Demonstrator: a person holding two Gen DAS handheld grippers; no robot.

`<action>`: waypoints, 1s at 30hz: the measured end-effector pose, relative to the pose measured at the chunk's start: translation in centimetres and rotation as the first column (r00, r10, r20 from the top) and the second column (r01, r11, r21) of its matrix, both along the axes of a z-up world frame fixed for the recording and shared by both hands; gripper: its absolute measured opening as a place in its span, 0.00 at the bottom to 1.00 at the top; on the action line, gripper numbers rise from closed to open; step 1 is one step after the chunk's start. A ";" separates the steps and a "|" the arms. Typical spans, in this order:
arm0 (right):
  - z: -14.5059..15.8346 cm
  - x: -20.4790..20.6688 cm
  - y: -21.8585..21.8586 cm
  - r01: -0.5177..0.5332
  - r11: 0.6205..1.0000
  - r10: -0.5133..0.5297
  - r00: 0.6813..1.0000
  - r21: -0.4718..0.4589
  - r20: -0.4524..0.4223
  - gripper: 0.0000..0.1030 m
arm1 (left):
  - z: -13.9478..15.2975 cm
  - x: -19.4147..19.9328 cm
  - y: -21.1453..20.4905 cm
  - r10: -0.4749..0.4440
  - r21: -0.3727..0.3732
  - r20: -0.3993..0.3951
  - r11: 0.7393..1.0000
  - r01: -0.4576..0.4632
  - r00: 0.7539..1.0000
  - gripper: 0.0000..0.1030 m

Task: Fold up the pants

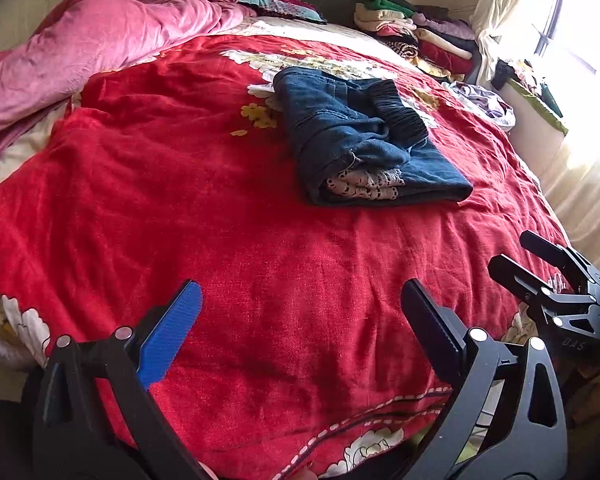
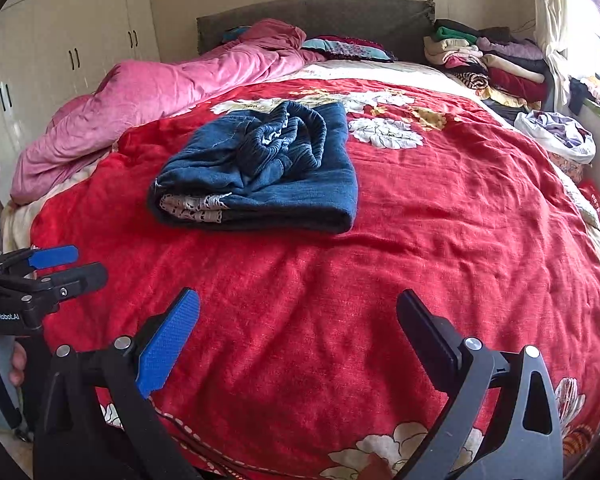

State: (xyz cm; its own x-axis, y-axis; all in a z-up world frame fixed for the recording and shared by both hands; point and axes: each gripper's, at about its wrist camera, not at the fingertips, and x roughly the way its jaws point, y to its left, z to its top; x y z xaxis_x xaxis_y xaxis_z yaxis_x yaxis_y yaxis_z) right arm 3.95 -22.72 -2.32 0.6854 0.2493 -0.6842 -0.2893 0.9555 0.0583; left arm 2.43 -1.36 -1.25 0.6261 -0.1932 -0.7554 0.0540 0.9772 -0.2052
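Note:
Dark blue jeans (image 1: 364, 140) with white lace cuffs lie folded in a compact bundle on the red floral blanket (image 1: 220, 220); in the right wrist view they (image 2: 268, 168) sit left of centre. My left gripper (image 1: 300, 308) is open and empty, well short of the jeans near the bed's front edge. My right gripper (image 2: 298, 312) is open and empty too, also short of the jeans. The right gripper shows at the right edge of the left wrist view (image 1: 512, 254), and the left gripper shows at the left edge of the right wrist view (image 2: 86, 264).
A crumpled pink duvet (image 2: 160, 96) lies along the bed's far left. Stacked folded clothes (image 2: 488, 60) sit at the far right corner by the headboard. A white bag of clothes (image 2: 560, 136) lies at the right edge near the curtain. Wardrobes (image 2: 60, 52) stand at left.

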 end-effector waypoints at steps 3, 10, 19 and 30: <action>0.2 0.0 -0.1 0.001 1.000 -0.001 1.000 0.003 0.001 0.96 | 0.1 0.0 0.0 0.000 0.004 0.002 1.000 0.000 1.000 0.91; 0.5 0.1 -0.4 0.009 1.000 -0.009 1.000 0.016 0.002 0.95 | 0.2 0.0 -0.1 0.002 0.010 0.003 1.000 -0.002 1.000 0.91; 0.9 -0.2 -0.3 0.005 1.000 -0.005 1.000 0.016 0.006 0.95 | 0.7 -0.1 0.1 0.001 0.026 0.017 1.000 -0.002 1.000 0.91; 1.1 -0.3 -0.2 0.003 1.000 -0.003 1.000 0.015 0.003 0.95 | 0.7 -0.2 0.2 0.012 0.035 0.017 0.999 -0.013 1.000 0.91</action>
